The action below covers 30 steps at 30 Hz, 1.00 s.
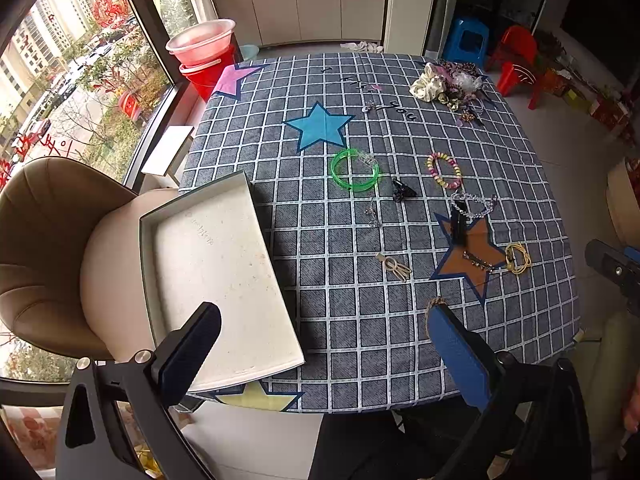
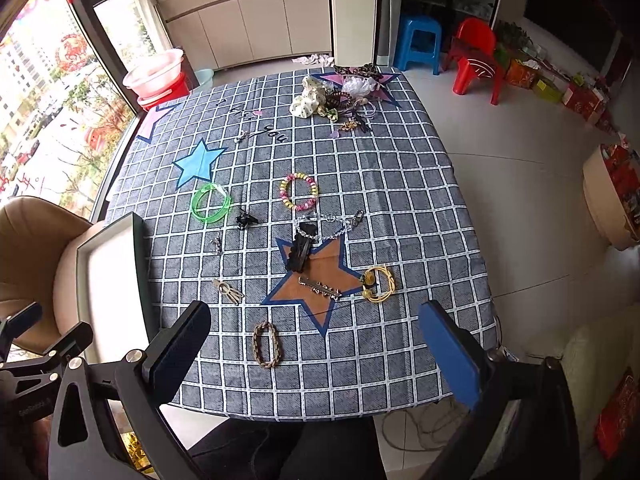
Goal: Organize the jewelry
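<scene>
The surface is a square table under a grey-blue checked cloth printed with coloured stars: blue on the far left, pink at both far corners, brown in the near middle.

A shallow white tray sits at the left near corner, overhanging the edge and tilted above a beige chair.

Jewelry lies scattered over the cloth. A green bangle lies just near of the blue star. A pink-and-yellow beaded bracelet lies in the middle. A clear crystal bracelet sits nearer, touching a black hair clip on the brown star. A dark bar clip also rests on that star. A yellow cord bracelet lies to its right, and a braided brown band lies nearest. A heap of scrunchies and hair ties fills the far right corner.

The left hand-held gripper hovers over the near edge with jaws spread wide, gripping nothing; one finger overlaps the tray in view. The right hand-held gripper likewise stands wide open and empty above the braided band.

Around the room are a large window on the left, pink and red basins, white cabinets at the far wall, a blue stool and a red child's chair on the tiled floor.
</scene>
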Tool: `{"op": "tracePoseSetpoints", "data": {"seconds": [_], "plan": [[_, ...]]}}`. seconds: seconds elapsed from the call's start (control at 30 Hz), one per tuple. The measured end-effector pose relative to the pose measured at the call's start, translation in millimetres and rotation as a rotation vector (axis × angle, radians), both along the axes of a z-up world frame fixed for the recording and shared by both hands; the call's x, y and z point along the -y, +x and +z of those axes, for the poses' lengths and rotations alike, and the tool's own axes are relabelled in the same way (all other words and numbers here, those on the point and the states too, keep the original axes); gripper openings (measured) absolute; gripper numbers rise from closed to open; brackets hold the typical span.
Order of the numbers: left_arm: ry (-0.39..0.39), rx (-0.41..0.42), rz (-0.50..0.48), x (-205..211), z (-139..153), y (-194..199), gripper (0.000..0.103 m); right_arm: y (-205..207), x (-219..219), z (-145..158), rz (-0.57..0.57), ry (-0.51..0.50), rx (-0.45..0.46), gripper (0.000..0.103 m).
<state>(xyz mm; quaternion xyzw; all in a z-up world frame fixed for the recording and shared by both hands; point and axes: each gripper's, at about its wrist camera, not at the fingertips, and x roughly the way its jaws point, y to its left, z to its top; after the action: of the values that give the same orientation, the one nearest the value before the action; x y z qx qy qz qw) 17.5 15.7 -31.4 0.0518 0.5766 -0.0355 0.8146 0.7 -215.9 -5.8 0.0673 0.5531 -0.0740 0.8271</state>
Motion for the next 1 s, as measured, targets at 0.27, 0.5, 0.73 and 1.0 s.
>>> {"op": "tracePoseSetpoints", "data": {"seconds": [0.27, 0.5, 0.73, 1.0], "plan": [[-0.025, -0.104, 0.026, 10.6, -52.4, 36.7, 0.103, 14.4, 35.4, -46.1, -0.05, 0.126, -0.055, 0.103], [-0.067, -0.129, 0.131, 13.1, -95.0, 97.1, 0.103, 55.8, 43.2, -95.4, 0.005, 0.091, -0.155, 0.103], [-0.083, -0.078, 0.21, 14.4, -128.7, 160.2, 0.103, 127.2, 43.2, -137.2, 0.058, 0.083, -0.17, 0.103], [-0.056, -0.113, 0.262, 7.8, -179.7, 208.3, 0.092, 197.2, 40.5, -187.3, 0.12, 0.039, -0.167, 0.103]]}}
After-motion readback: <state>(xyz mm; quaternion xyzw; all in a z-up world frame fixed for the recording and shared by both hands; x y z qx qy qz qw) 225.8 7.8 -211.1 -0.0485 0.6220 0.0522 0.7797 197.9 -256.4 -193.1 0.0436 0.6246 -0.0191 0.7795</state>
